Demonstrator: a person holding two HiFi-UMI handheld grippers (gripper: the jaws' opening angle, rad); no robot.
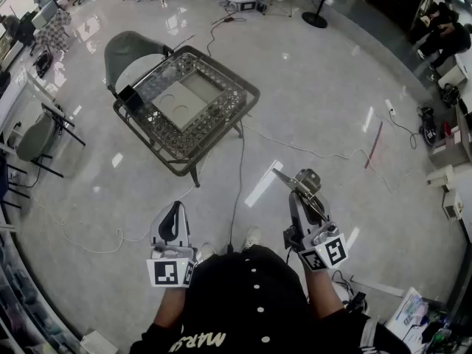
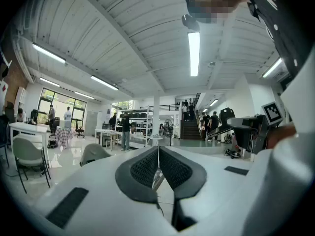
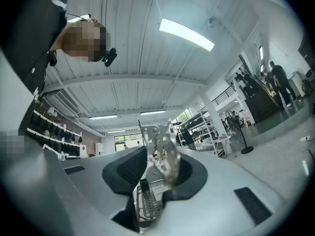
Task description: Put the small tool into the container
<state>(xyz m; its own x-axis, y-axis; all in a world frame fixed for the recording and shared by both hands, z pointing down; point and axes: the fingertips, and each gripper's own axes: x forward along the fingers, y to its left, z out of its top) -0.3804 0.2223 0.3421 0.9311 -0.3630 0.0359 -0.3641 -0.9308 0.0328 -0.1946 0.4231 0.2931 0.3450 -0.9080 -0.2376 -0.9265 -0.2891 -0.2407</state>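
Small shiny metal tool [image 1: 292, 183] points far and left, its long side pinched between the right gripper [image 1: 304, 196] jaws. Left gripper [image 1: 173, 211] jaws are closed, empty.

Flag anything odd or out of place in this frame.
Nothing spilled or broken. The right gripper grips a metal tool, which sits tilted between its fingers, well short of the table. A loose cable trails over the floor from the table toward the person: possible trip hazard. The left gripper is shut and empty.
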